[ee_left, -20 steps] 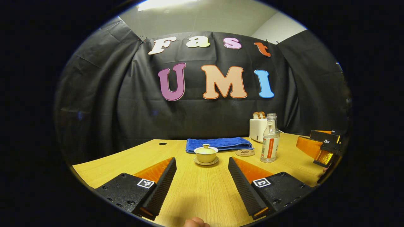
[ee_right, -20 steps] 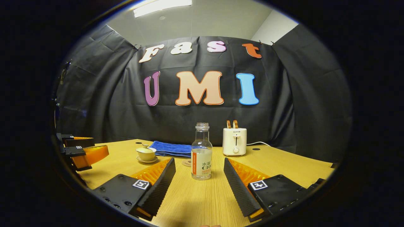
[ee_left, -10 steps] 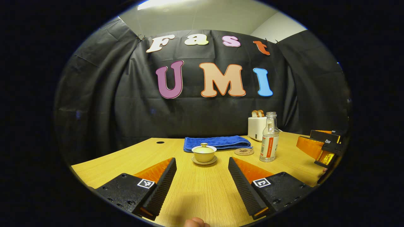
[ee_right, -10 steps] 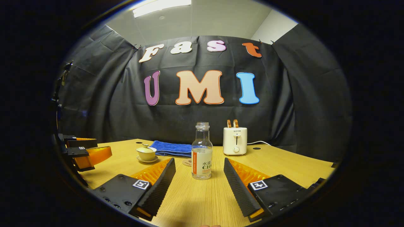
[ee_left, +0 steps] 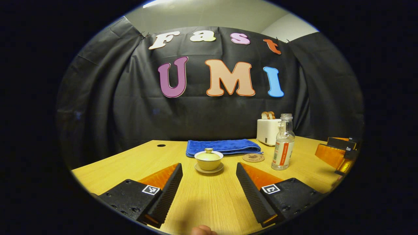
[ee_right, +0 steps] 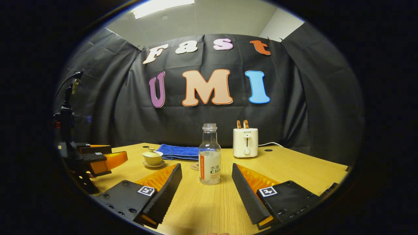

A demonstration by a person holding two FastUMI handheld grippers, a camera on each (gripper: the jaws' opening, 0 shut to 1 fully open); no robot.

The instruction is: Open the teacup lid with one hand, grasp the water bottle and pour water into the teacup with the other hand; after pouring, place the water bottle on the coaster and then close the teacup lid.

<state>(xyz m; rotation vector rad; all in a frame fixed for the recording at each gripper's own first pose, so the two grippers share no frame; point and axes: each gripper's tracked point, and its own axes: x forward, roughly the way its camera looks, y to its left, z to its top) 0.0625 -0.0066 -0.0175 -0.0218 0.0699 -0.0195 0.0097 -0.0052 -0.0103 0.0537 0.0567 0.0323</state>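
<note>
One teacup (ee_left: 208, 159), one bottle (ee_right: 209, 154), one coaster (ee_left: 253, 158), one towel (ee_left: 223, 147), one toaster (ee_right: 245, 142).

table (ee_left: 209, 202): matt wood grain | water bottle (ee_right: 209, 155): clear glossy plastic | towel (ee_left: 222, 147): plush cloth

The right gripper (ee_right: 206, 192) is hovering low over the table (ee_right: 294, 173) at the bottom of the frame, its fingers spread wide. The water bottle (ee_right: 209, 155) is standing upright at center, beyond the fingertips and touching neither. At left, the lidded teacup (ee_right: 152, 158) is sitting on its saucer, near the left gripper (ee_right: 104, 160).
</note>
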